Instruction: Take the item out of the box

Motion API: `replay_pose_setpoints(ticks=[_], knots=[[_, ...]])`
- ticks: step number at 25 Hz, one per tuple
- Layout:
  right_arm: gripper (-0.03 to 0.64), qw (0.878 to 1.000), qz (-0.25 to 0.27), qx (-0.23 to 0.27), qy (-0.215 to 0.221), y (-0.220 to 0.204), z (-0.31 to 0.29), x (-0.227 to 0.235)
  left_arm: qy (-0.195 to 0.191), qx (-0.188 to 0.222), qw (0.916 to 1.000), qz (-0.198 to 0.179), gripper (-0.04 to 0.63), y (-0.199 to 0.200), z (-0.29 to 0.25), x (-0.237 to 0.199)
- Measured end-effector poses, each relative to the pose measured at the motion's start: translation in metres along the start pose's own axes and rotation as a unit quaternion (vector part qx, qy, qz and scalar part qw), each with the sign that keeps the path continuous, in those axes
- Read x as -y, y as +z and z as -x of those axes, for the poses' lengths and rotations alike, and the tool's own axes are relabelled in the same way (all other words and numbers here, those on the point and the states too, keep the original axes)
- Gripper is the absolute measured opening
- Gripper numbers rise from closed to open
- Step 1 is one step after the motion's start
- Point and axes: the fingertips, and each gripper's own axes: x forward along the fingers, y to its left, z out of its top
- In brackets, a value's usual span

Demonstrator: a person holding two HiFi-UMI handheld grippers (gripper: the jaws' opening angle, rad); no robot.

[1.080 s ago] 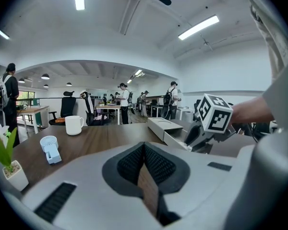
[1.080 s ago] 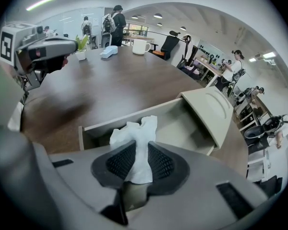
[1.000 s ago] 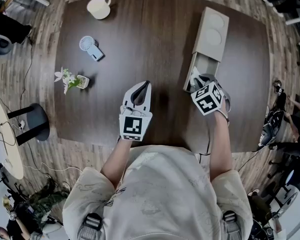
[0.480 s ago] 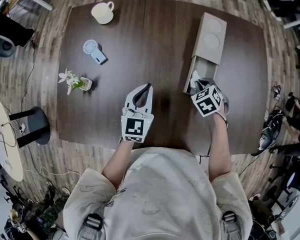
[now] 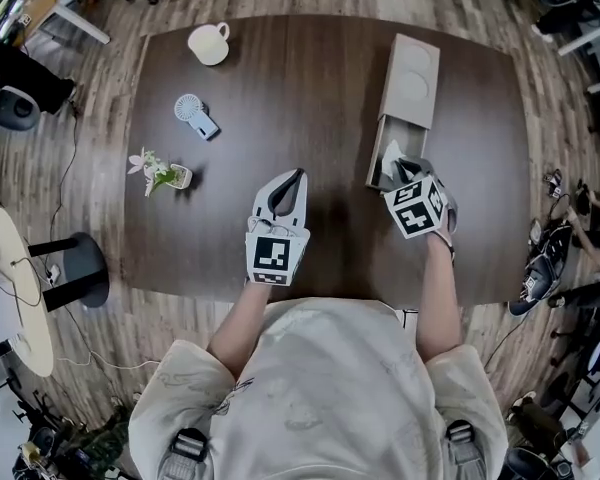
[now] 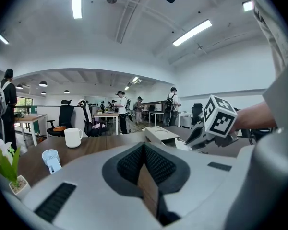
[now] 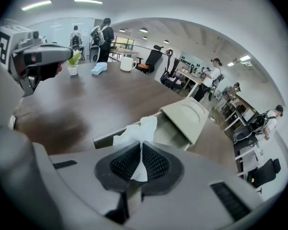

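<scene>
you stand at a dark wooden table (image 5: 320, 98), wood-plank floor (image 5: 105, 88) around you, strip lights (image 6: 77, 1) overhead, black office chairs (image 6: 66, 116) and desks (image 6: 108, 114) beyond

The table (image 5: 320, 98) under me is dark wood, smooth, with fine grain and a dull sheen. At one o'clock on it, the box (image 5: 408, 83) looks like matt beige card. The white tissue (image 7: 137, 131) is thin, soft, crumpled paper. My right gripper (image 7: 141, 147) and left gripper (image 6: 144, 150) wear matt grey plastic shells with black ribbed pads (image 7: 156, 163). At eleven o'clock, the mug (image 5: 208, 44) is glossy white.
</scene>
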Motion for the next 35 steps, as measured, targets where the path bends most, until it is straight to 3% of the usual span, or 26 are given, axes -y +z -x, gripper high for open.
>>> replay_pose_setpoints(ticks=[7,13,19,24,35], knots=[[0.014,0.995,-0.051,0.073,-0.034,0.021,0.042,0.006,0.002,0.035,0.9994,-0.010,0.002,0.030,0.008,-0.002],[0.012,0.978,-0.116,0.160,-0.061,0.040,0.077,0.021,0.007,0.064,0.9977,-0.021,0.002,0.055,0.004,-0.011],[0.012,0.949,-0.191,0.236,-0.084,0.044,0.120,0.041,0.004,0.075,0.9966,-0.035,0.002,0.076,0.005,-0.013],[0.012,0.925,-0.219,0.288,-0.117,0.050,0.162,0.059,0.007,0.103,0.9940,-0.037,0.002,0.104,0.010,-0.016],[0.014,0.885,-0.199,0.380,-0.183,0.084,0.243,0.074,0.019,0.165,0.9848,-0.051,0.002,0.161,0.024,-0.023]])
